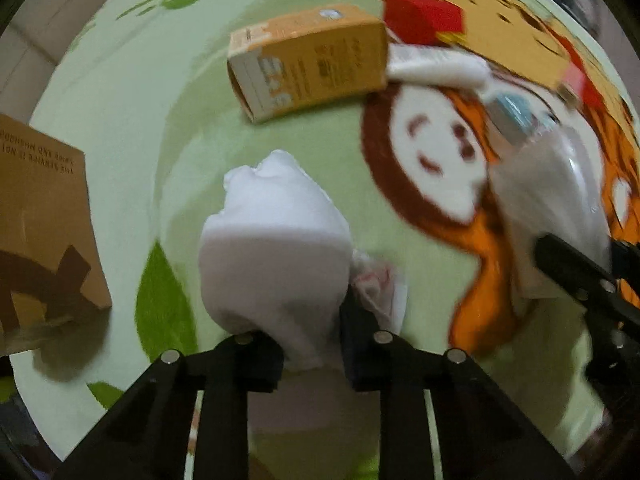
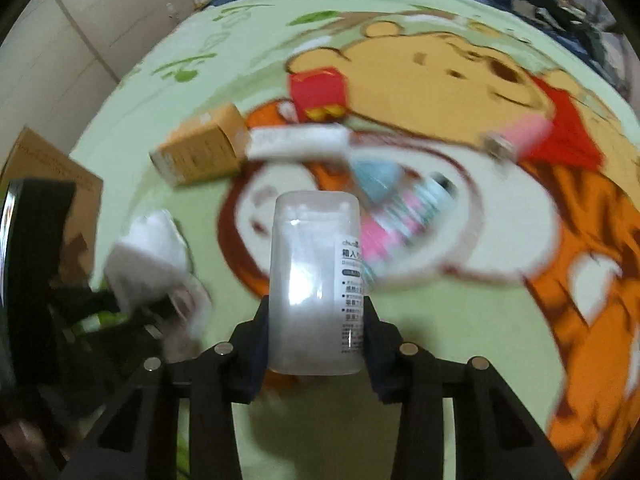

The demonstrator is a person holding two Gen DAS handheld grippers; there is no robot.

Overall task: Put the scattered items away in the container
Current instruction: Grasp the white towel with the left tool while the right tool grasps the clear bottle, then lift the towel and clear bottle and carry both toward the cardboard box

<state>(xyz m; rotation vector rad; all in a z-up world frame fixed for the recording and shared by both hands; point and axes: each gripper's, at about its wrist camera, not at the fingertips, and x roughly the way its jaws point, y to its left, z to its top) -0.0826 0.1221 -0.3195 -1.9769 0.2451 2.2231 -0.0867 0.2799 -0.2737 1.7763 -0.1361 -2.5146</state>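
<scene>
You have two grippers in play: the left gripper [image 1: 308, 320] and the right gripper [image 2: 316, 344]. Count one white cloth bundle [image 1: 276, 240] at lower centre of the left view, and one clear plastic jar [image 2: 316, 280] at centre of the right view. Higher up you see one orange carton [image 1: 312, 64], one red box [image 1: 420, 20] and one white tube [image 1: 436, 66]. At the left edge stands one brown cardboard box [image 1: 44, 216]. One pink-and-blue packet [image 2: 396, 216] lies right of centre, blurred. All sit on one green cartoon blanket [image 1: 140, 120].
</scene>
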